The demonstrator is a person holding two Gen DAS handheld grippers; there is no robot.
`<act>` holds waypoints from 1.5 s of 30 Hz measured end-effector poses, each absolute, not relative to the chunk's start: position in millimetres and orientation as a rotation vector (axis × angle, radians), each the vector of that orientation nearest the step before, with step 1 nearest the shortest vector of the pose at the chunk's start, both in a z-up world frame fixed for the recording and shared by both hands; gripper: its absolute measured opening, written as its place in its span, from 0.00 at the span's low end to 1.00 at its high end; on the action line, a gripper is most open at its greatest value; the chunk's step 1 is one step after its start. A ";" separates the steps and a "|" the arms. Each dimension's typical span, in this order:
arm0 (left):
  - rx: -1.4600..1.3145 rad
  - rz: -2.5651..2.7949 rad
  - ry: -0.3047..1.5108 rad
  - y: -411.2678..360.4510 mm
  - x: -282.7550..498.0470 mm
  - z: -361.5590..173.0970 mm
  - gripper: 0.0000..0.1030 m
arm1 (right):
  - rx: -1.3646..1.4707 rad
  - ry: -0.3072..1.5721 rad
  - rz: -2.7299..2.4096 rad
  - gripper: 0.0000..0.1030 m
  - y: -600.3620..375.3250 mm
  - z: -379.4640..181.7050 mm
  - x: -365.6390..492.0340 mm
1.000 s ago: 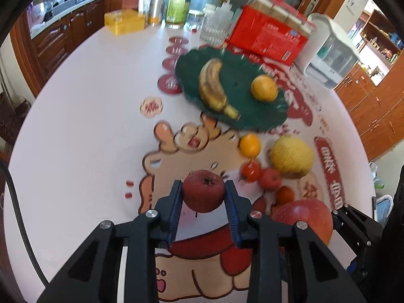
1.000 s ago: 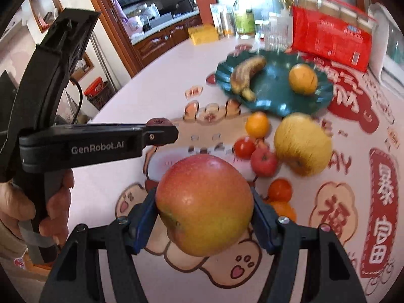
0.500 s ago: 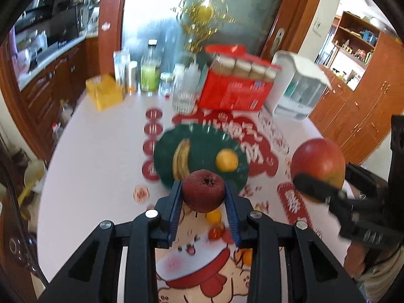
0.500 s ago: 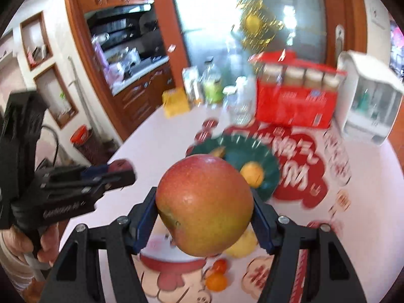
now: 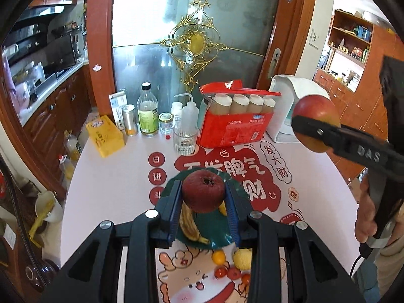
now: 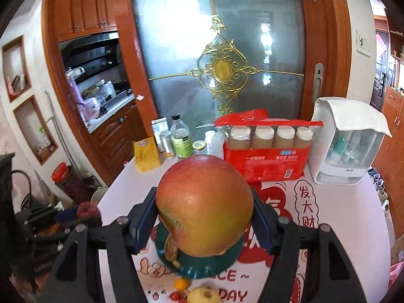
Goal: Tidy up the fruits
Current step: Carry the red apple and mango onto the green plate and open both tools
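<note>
While your left gripper (image 5: 203, 197) clamps the small dark-red apple (image 5: 203, 191) and your right gripper (image 6: 203, 223) grips the big red-yellow apple (image 6: 204, 205), both hang above the dark green plate (image 5: 214, 240). Its banana (image 5: 189, 223) lies below; a red cup pack (image 5: 233, 123) and clear glass (image 5: 185, 141) stand behind.

Daylight pours through the frosted glass door (image 5: 202, 50) at twelve o'clock, washing its upper left pane nearly white in the left wrist view. In the right wrist view the same door (image 6: 222, 50) carries small bright reflections toward one o'clock. The white surface (image 5: 106, 184) is evenly lit, with soft, faint shadows. The kitchen alcove (image 6: 96, 75) at ten o'clock sits much dimmer. Both views bulge like a fishbowl: door frames bow outward and black corners ring each picture. The big apple (image 6: 204, 204) shows a mild sheen on top. At nine o'clock the dark gripper (image 6: 83, 217) looks smeared, perhaps motion blur.
</note>
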State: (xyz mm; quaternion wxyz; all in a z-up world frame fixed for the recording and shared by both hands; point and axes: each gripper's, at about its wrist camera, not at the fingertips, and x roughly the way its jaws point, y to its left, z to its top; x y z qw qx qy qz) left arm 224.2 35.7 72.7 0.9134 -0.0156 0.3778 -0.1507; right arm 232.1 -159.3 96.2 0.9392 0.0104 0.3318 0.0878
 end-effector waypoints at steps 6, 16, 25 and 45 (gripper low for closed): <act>-0.032 -0.305 0.837 21.1 256.2 42.9 0.30 | 0.044 0.750 0.152 0.65 -165.0 67.9 273.6; -0.069 -0.301 0.987 -1.2 307.0 -41.6 0.30 | 0.129 0.946 0.162 0.65 -178.5 -29.5 325.7; -0.087 -0.280 1.137 -20.4 334.2 -125.5 0.30 | 0.179 1.092 0.174 0.65 -179.2 -111.3 360.0; -0.122 -0.265 1.216 -28.8 358.7 -184.3 0.31 | 0.201 1.196 0.211 0.66 -158.3 -176.8 389.3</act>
